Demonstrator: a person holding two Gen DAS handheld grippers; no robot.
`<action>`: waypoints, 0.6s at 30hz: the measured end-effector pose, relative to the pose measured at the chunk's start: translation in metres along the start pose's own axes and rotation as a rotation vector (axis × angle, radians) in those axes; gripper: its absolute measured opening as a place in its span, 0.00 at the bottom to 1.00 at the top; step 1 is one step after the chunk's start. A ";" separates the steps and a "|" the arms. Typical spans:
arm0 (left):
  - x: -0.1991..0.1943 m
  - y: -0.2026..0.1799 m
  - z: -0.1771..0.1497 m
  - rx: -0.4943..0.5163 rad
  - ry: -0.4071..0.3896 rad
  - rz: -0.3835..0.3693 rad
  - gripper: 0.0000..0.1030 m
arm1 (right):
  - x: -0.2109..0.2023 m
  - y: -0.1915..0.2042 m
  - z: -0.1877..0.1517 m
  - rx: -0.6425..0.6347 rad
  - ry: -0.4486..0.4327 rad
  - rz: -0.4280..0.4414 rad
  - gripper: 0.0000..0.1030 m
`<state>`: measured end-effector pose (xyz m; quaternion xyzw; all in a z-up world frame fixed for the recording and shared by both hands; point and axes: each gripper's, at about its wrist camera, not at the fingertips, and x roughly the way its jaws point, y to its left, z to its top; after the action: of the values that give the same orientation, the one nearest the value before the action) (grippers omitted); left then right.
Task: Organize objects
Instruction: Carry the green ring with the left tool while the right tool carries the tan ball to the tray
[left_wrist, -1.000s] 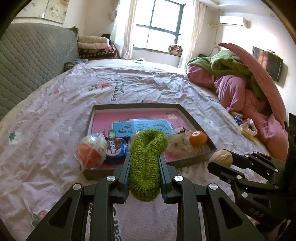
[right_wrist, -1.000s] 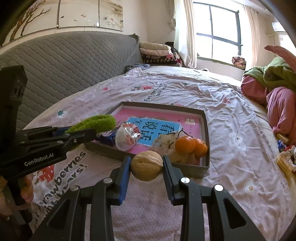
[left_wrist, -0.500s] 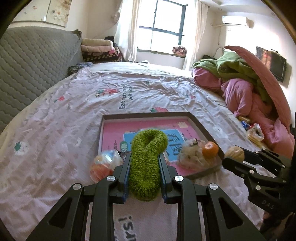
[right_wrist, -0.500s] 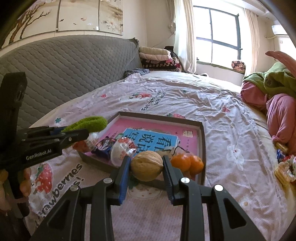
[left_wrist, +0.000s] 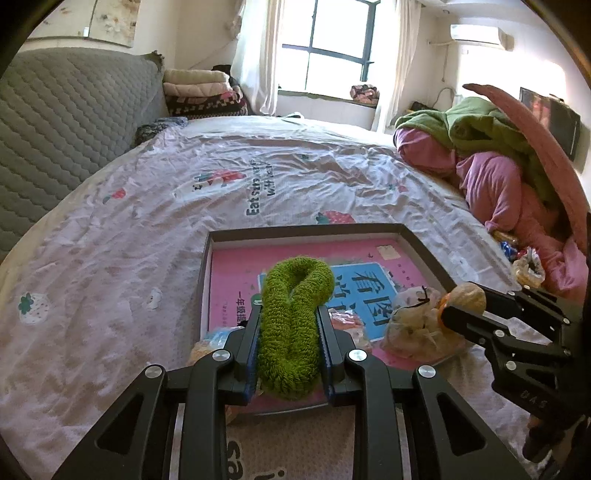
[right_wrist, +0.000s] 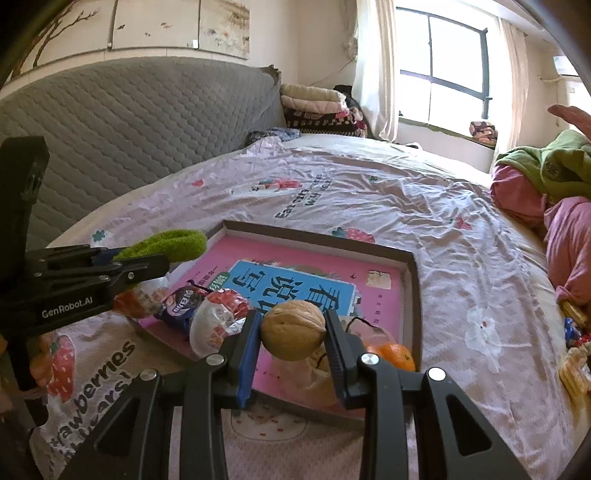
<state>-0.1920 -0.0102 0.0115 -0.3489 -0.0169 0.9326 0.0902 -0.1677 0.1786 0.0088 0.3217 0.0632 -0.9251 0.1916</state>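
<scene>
A shallow dark-rimmed box (left_wrist: 310, 229) (right_wrist: 413, 280) lies on the bed, with a pink book (left_wrist: 236, 280) (right_wrist: 295, 280) flat inside it. My left gripper (left_wrist: 289, 321) (right_wrist: 147, 264) is shut on a fuzzy green scrunchie (left_wrist: 291, 325) (right_wrist: 173, 243), held over the box's near left part. My right gripper (right_wrist: 293, 328) (left_wrist: 456, 306) is shut on a walnut (right_wrist: 293, 329) (left_wrist: 465, 297) above the box's near right corner. Wrapped snacks (right_wrist: 218, 321), a clear bag (left_wrist: 413, 325) and an orange (right_wrist: 395, 350) lie along the box's near side.
The box sits on a pink strawberry-print sheet (left_wrist: 147, 258). A grey quilted headboard (right_wrist: 129, 122) runs along the left. Pink and green bedding (left_wrist: 498, 166) is piled at the right, with small packets (right_wrist: 572, 354) beside it. Folded blankets (left_wrist: 199, 88) are stacked near the window.
Both grippers have moved forward over the near edge of the box, carrying the scrunchie and the walnut. The box looks larger and closer in both views.
</scene>
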 end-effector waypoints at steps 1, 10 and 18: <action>0.003 -0.001 -0.001 0.002 0.005 0.002 0.26 | 0.003 0.001 0.000 -0.004 0.003 -0.001 0.33; 0.025 -0.006 -0.011 0.019 0.044 0.002 0.26 | 0.033 0.009 -0.009 -0.042 0.049 0.000 0.33; 0.039 -0.010 -0.014 0.036 0.063 0.001 0.30 | 0.052 0.009 -0.018 -0.057 0.086 -0.004 0.33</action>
<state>-0.2098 0.0063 -0.0230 -0.3765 0.0027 0.9214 0.0964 -0.1916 0.1586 -0.0374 0.3555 0.0981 -0.9086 0.1959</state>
